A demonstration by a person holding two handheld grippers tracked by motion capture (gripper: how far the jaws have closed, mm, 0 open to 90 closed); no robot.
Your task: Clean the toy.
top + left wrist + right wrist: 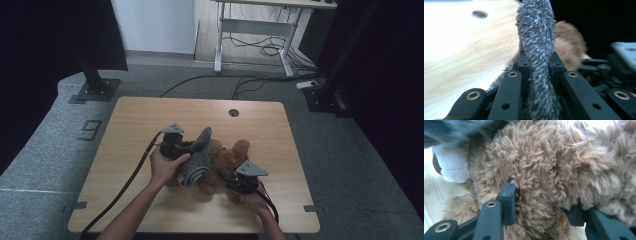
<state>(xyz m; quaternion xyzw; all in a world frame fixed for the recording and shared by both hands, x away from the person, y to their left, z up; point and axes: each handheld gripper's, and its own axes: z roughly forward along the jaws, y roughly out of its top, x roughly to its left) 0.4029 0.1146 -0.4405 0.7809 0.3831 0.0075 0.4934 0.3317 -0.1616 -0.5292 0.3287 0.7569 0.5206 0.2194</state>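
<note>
We had the light wood-grain tabletop with rounded corners [150, 120] on grey speckled carpet [45, 165], a round dark cable hole [233, 112] near its far edge. Black curtains [380, 60] flanked both sides, with a white-framed desk [255, 25] and loose floor cables [260, 50] behind. The brown shaggy plush bear [227, 162] lay at table centre, with the fuzzy grey knit scarf [197, 157] draped over its left side. Our left gripper [537, 62] was clamped tight on the scarf, which ran up between its jaws. Our right gripper [541, 200] sat at the bear's near right side, jaws narrow and pressed into the brown fur, so it was gripping the bear.
</note>
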